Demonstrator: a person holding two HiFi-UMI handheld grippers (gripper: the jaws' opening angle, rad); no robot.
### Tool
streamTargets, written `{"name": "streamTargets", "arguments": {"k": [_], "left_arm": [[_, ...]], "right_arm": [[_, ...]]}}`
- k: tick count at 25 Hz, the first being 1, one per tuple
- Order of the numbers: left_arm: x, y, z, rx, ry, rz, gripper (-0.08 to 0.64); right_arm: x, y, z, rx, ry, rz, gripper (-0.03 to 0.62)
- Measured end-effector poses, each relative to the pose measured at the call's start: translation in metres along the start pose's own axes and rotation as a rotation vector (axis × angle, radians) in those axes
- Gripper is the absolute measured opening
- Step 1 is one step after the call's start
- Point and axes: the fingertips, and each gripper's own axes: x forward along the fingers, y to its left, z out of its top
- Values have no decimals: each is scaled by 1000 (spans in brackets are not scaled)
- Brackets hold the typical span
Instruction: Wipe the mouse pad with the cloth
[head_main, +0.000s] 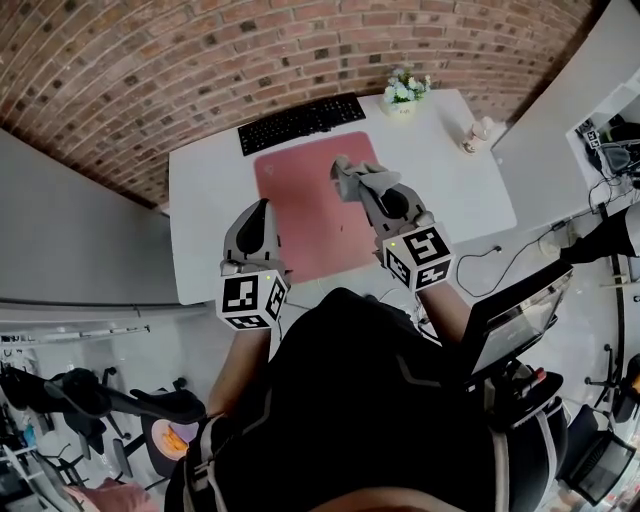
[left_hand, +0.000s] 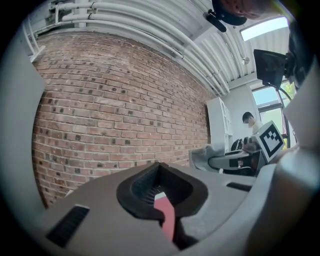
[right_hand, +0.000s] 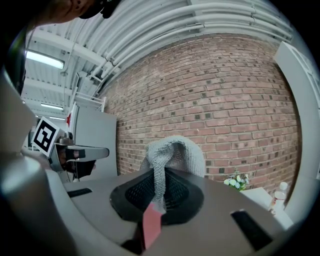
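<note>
Cloth (head_main: 350, 176): grey knit, bunched above the far right part of the mouse pad (head_main: 300, 205); contact with the pad not tellable from above.
Right hand-held gripper (head_main: 368, 190): clamped on the cloth, a fold humped up over the jaw tips in the right gripper view (right_hand: 159, 192).
Left hand-held gripper (head_main: 260, 212): jaws together, nothing between them in the left gripper view (left_hand: 159, 189); placed at the pad's left edge, near half.
Mouse pad: pink, flat in the middle of the white surface (head_main: 200, 200), nothing lying on it.
Progress: cloth in grip and brought over the pad; no visible difference between wiped and unwiped areas, so judged early or mid-pass, with most of the pad left to cover.
Edges: keyboard (head_main: 300, 122) just beyond the pad's far edge; near edge of the pad close to the near edge of the surface.
Open room: bare surface left and right of the pad; flowers (head_main: 403, 92) and a small pale item (head_main: 478, 135) well off to the far right, clear of a stroke.
Risk, as judged: a far-going stroke likely to nudge the keyboard.
</note>
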Motion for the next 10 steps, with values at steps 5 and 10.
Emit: {"name": "streamTargets", "arguments": {"k": [5, 10], "left_arm": [[-1, -2, -3, -3, 7, 13, 0], [2, -2, -5, -9, 13, 17, 0]], "right_arm": [[-2, -2, -3, 2, 8, 6, 28], [1, -5, -1, -5, 1, 2, 29]]}}
